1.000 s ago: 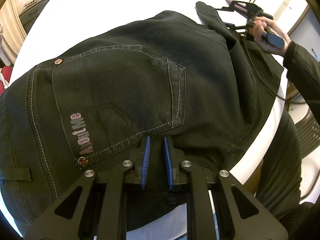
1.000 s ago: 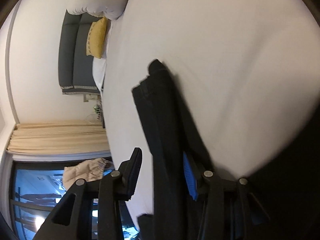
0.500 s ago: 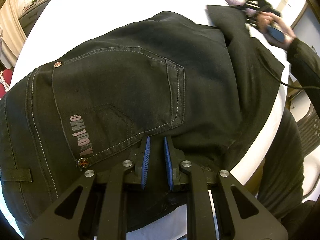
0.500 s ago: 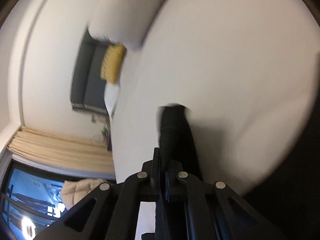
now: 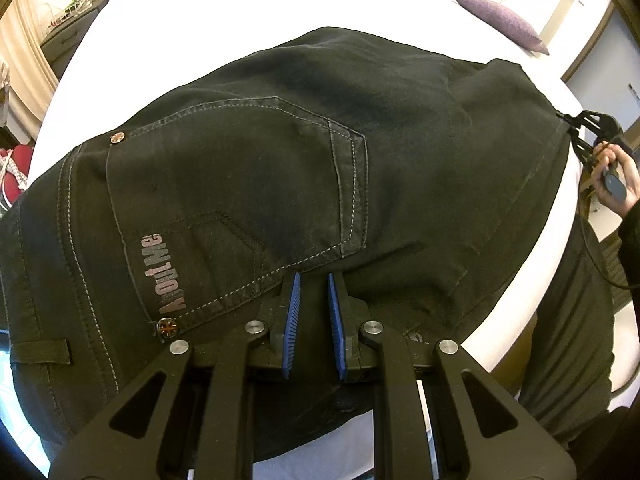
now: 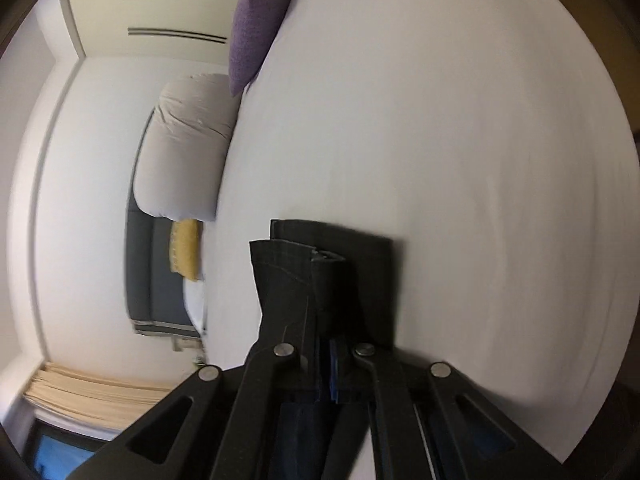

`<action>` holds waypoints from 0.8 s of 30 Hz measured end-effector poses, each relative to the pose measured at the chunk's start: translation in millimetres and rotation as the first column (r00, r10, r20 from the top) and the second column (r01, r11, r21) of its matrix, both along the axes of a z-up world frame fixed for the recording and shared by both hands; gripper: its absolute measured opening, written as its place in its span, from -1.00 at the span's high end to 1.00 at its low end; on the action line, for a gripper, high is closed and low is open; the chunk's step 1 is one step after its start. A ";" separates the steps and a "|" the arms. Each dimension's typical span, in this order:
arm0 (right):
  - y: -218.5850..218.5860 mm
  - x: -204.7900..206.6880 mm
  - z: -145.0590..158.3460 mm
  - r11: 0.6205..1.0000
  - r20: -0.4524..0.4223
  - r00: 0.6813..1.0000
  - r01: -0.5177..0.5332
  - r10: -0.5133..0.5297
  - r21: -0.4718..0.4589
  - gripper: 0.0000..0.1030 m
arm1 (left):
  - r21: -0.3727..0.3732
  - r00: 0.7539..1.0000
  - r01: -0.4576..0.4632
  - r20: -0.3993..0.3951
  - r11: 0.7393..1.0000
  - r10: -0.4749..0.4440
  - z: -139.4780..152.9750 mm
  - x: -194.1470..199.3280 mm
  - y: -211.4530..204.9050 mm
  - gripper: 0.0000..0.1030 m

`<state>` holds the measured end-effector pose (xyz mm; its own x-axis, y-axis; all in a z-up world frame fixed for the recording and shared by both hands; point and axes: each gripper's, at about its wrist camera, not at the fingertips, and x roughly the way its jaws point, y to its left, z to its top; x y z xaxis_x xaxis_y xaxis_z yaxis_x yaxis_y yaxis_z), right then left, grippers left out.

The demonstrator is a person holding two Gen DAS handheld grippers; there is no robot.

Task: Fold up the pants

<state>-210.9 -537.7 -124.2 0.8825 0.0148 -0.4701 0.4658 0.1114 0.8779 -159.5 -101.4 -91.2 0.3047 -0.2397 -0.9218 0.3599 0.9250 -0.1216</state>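
Since a second ago the right gripper (image 6: 326, 360) has swung from the bed's far side to its right edge, dragging the leg ends along; its jaws have closed meanwhile and now pinch the hems. Pants (image 5: 280, 168) lie across the bed (image 5: 240, 12), seat up, back pocket (image 5: 240, 200) showing, waistband toward the left edge. Left gripper (image 5: 314, 320) sits low over the seat near the front edge, blue pads nearly together; whether cloth is caught between them I cannot tell. Purple cushion (image 5: 500, 20) at the far right corner. Judgement: dark denim, heavy, limp but creases well, not slippery. Best taken at stiff seams – hems and waistband – where doubled layers stay together under a narrow pinch
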 end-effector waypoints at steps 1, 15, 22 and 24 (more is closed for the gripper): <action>-2.0 -0.9 0.1 1.000 -0.003 1.000 -0.007 0.007 0.005 0.89 | 0.007 1.000 -0.001 0.000 1.000 0.001 0.5 -0.4 -2.2 0.72; -19.3 -0.6 13.4 0.997 -0.101 0.995 -0.006 -0.001 -0.072 0.87 | 0.024 0.999 -0.039 0.003 0.999 0.039 6.9 -4.0 -13.0 0.72; -23.2 -3.1 17.6 0.992 -0.147 0.989 0.003 -0.021 -0.123 0.87 | 0.006 1.000 -0.026 0.016 1.000 0.026 9.5 -4.3 -13.8 0.71; -21.8 -0.9 17.9 0.989 -0.164 0.986 -0.009 -0.016 -0.150 0.88 | -0.006 0.999 -0.025 0.026 1.000 0.026 8.8 -8.5 -10.3 0.71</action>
<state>-211.7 -559.6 -106.2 0.7928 -0.0693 -0.6056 0.6030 0.2340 0.7626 -168.0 -111.6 -82.4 0.3343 -0.2371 -0.9122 0.3393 0.9332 -0.1182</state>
